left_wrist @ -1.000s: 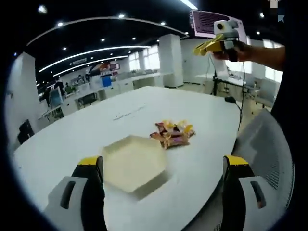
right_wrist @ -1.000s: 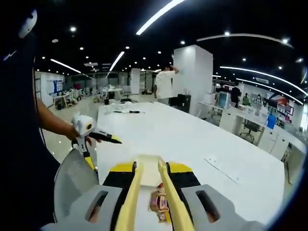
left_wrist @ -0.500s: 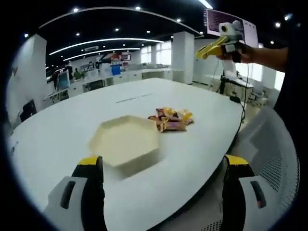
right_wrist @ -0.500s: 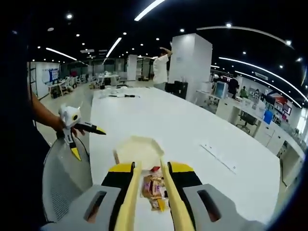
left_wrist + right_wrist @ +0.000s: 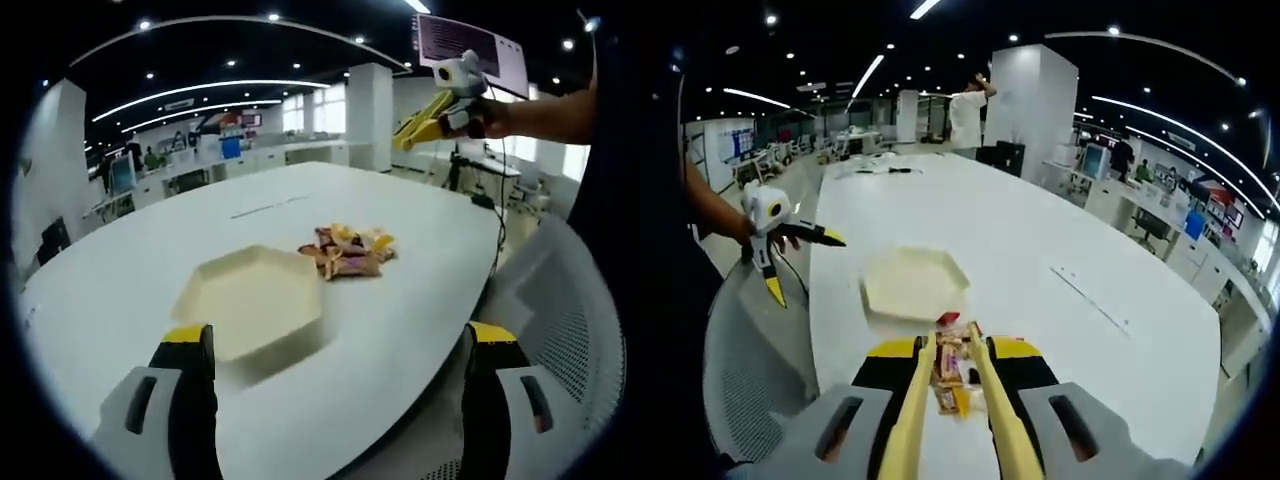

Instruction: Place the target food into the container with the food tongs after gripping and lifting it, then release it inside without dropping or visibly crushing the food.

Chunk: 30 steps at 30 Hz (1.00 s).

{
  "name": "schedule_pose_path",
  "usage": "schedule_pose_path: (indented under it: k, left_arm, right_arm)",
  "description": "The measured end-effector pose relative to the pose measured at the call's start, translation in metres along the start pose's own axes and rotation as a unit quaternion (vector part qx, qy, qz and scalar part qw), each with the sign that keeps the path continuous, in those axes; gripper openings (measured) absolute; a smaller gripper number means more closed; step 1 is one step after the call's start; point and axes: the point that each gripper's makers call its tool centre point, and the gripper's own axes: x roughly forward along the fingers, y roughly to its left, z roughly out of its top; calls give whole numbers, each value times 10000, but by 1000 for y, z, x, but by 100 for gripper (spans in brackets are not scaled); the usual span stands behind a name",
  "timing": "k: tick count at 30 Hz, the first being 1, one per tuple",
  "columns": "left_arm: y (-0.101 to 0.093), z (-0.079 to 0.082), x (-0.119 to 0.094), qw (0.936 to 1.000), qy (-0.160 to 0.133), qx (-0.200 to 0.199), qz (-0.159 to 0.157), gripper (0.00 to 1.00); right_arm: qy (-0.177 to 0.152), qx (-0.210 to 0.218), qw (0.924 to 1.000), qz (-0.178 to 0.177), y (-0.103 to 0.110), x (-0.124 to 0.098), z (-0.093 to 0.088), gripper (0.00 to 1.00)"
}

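A cream hexagonal container [image 5: 250, 300] sits empty on the white table [image 5: 150, 250]. Beside it lies a small pile of wrapped snacks [image 5: 345, 252]. My left gripper [image 5: 340, 340] is open and hangs near the table's edge, short of the container. My right gripper [image 5: 452, 98] is held high beyond the snacks. In the right gripper view, the right gripper [image 5: 953, 352] is shut on yellow food tongs [image 5: 912, 400], whose two arms stand apart above the snacks [image 5: 952, 368]. The container [image 5: 912, 283] lies just beyond them. A hand holds the left gripper [image 5: 770, 235] off the table's left side.
A grey mesh chair [image 5: 560, 330] stands at the table's near edge, also seen as the chair [image 5: 745, 370] in the right gripper view. A thin paper strip [image 5: 1090, 300] lies on the table. A person [image 5: 965, 115] stands at the far end by a white pillar.
The right gripper's view has come over the snack pile, so the snacks now sit between the tong arms with the container in full sight beyond. The left view has shifted a little.
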Motion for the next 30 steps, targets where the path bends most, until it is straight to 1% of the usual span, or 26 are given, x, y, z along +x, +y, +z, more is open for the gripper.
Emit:
schedule_pose_path:
  k: [2, 3, 5, 7, 9, 12, 13, 14, 17, 19, 22, 23, 24, 27, 29, 30]
  left_arm:
    - [3, -1, 0, 9999, 10, -110, 29, 99]
    - [4, -2, 0, 9999, 31, -122, 85, 99]
    - [5, -4, 1, 9998, 68, -120, 116, 99]
    - [4, -6, 2, 9998, 115, -58, 130, 99]
    - [3, -7, 3, 9998, 139, -19, 110, 99]
    - [3, -8, 3, 9998, 175, 8, 106, 99]
    - [3, -8, 3, 9998, 187, 4, 100, 99]
    - [2, -9, 3, 9998, 196, 3, 91, 99]
    - [2, -10, 3, 9997, 210, 31, 106, 99]
    - [4, -11, 3, 9994, 250, 117, 204, 99]
    - [3, -11, 3, 9995, 231, 145, 178, 99]
    - [3, -12, 3, 9994, 274, 121, 183, 99]
    - [3, -12, 3, 9994, 288, 107, 188, 99]
    - [4, -13, 3, 9993, 299, 93, 194, 99]
    - [5, -13, 4, 9993, 304, 76, 195, 99]
    - [5, -15, 4, 9991, 353, 75, 204, 99]
  right_arm:
    - [61, 28, 10000, -21, -1, 4, -6, 24]
    - [153, 105, 9998, -70, -3, 7, -13, 24]
    - [235, 196, 9993, -197, -7, 11, -21, 24]
    - [289, 351, 9988, -202, -8, 15, -28, 24]
    - [342, 383, 9983, -268, -9, 20, -33, 24]
    - [426, 341, 9984, -161, -2, 28, -41, 24]
    - [598, 127, 9981, -92, 1, 32, -50, 24]
    - [670, 40, 9977, -37, 5, 35, -55, 24]
    - [798, 8, 9966, 184, 16, 47, -72, 24]
    - [867, -11, 9959, 260, 19, 57, -83, 23]
    - [973, 22, 9944, 408, 21, 68, -95, 23]
    - [1072, 1, 9933, 423, 21, 71, -101, 23]
    - [1122, -8, 9929, 400, 20, 73, -104, 23]
    - [1111, 9, 9928, 452, 22, 81, -107, 23]
    - [1234, -80, 9912, 477, 23, 84, -113, 23]
    - [1293, -117, 9902, 509, 24, 87, -116, 23]
